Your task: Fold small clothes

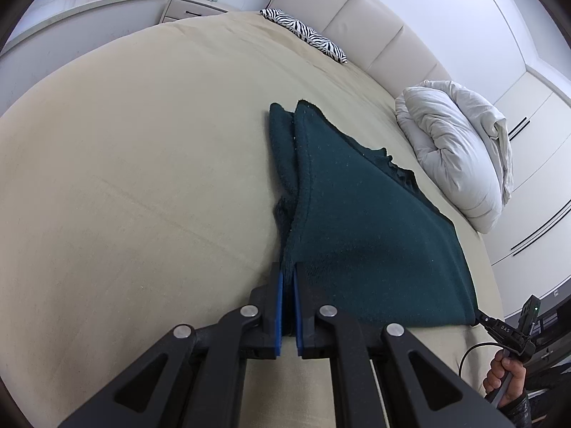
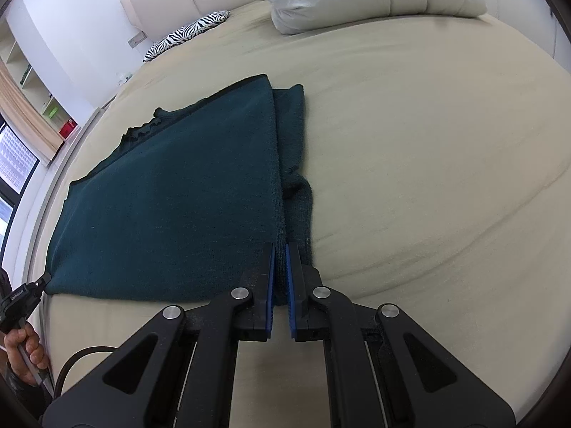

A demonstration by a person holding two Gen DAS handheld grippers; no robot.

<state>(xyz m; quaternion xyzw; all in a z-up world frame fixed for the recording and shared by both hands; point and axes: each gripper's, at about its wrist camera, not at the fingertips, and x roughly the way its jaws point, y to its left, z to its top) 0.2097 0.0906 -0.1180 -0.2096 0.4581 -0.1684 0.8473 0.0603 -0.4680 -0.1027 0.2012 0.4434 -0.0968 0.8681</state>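
A dark green knit sweater (image 1: 360, 221) lies flat on the beige bed, its sides folded in; it also shows in the right wrist view (image 2: 171, 192). My left gripper (image 1: 288, 274) is shut on the sweater's near left corner at the hem. My right gripper (image 2: 280, 249) is shut on the near right corner, where a folded sleeve (image 2: 296, 164) runs along the edge. Each gripper's tip shows at the far hem corner in the other view: the right one (image 1: 481, 317) and the left one (image 2: 44, 280).
The beige bed sheet (image 1: 142, 178) spreads wide to the left. A white rumpled duvet (image 1: 460, 149) lies by the padded headboard (image 1: 357, 10), with a zebra pillow (image 1: 307, 34) farther along. A nightstand (image 1: 192, 9) stands beyond the bed.
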